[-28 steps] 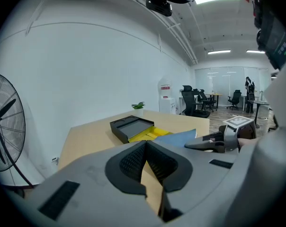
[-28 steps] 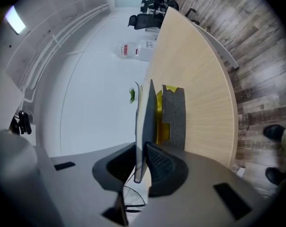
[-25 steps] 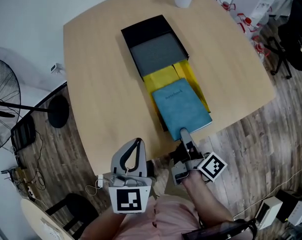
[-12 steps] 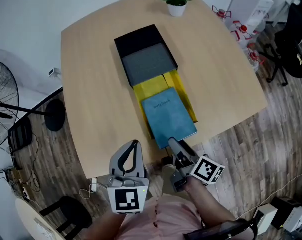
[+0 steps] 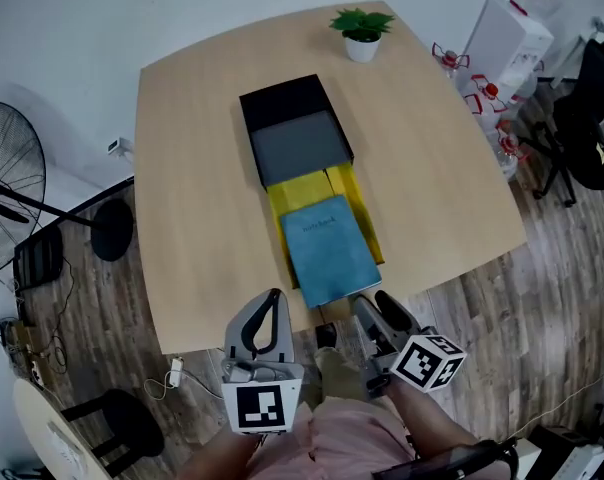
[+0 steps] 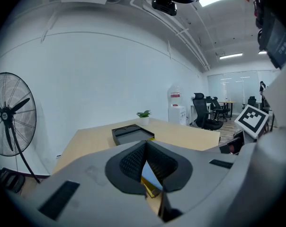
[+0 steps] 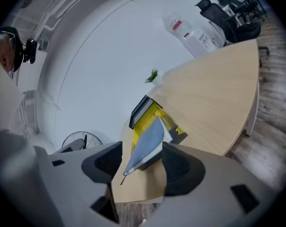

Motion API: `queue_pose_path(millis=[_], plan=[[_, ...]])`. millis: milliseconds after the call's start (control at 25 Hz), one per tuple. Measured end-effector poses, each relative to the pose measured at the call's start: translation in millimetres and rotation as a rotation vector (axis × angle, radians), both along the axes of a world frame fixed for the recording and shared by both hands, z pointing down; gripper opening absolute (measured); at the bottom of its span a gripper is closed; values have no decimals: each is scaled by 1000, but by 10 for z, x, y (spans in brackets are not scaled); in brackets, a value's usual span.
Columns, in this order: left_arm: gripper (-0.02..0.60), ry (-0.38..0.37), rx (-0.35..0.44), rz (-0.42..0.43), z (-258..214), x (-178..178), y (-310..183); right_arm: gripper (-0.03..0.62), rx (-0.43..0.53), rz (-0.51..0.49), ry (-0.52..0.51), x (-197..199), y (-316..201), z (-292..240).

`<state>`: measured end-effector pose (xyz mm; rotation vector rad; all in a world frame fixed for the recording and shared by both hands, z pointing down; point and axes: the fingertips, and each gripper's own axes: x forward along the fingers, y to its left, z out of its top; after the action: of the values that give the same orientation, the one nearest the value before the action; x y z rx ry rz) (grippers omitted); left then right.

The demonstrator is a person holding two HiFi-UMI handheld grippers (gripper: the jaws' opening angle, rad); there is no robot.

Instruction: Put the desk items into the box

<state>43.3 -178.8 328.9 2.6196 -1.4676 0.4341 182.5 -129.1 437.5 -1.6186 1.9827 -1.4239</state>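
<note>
A blue notebook (image 5: 327,250) lies flat on yellow items (image 5: 304,192) near the table's front edge. Behind them stands a black box (image 5: 282,96) with a grey item (image 5: 300,146) in it. My right gripper (image 5: 372,301) is open just off the table edge, behind the notebook's near end and not touching it. In the right gripper view the notebook (image 7: 150,141) shows ahead between the spread fingers of the right gripper (image 7: 140,157). My left gripper (image 5: 272,298) is shut and holds nothing, at the table edge left of the notebook; the left gripper (image 6: 145,148) shows its pads meeting.
A small potted plant (image 5: 361,30) stands at the table's far edge. The wooden table (image 5: 202,198) sits on a plank floor. A standing fan (image 5: 2,203) is at the left, a black office chair (image 5: 592,98) and a white dispenser (image 5: 512,33) at the right.
My right gripper has let go of the blue notebook's near end, opened and drawn back off the table edge. The notebook now rests on the yellow items. The left gripper stays shut.
</note>
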Motion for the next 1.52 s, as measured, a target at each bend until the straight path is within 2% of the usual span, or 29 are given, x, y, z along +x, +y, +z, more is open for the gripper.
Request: queue_pose_path(millis=[200, 320, 440, 640, 760, 960, 1120, 1320, 1520], plan=[[11, -15, -4, -34, 97, -63, 303, 195, 82, -63, 153, 7, -42, -49], [11, 14, -29, -80, 189, -122, 585, 73, 95, -116, 209, -69, 82, -66], [11, 40, 0, -114, 121, -123, 811, 2, 148, -195, 303, -125, 233, -200], [11, 56, 38, -143, 37, -89, 1117, 2, 227, -274, 495, -89, 495, -377], [11, 53, 31, -163, 109, -77, 1211, 2, 258, -321, 558, -87, 581, -426], [11, 50, -5, -153, 262, 130, 1165, 2, 249, -364, 537, -46, 529, -325], [11, 41, -68, -144, 513, 293, 992, 2, 242, -405, 525, -55, 344, -202], [11, -3, -133, -93, 845, 545, 808, 2, 209, -477, 488, -122, 162, -14], [11, 11, -188, -111, 1073, 635, 627, 2, 179, -550, 455, -233, 1, 153]])
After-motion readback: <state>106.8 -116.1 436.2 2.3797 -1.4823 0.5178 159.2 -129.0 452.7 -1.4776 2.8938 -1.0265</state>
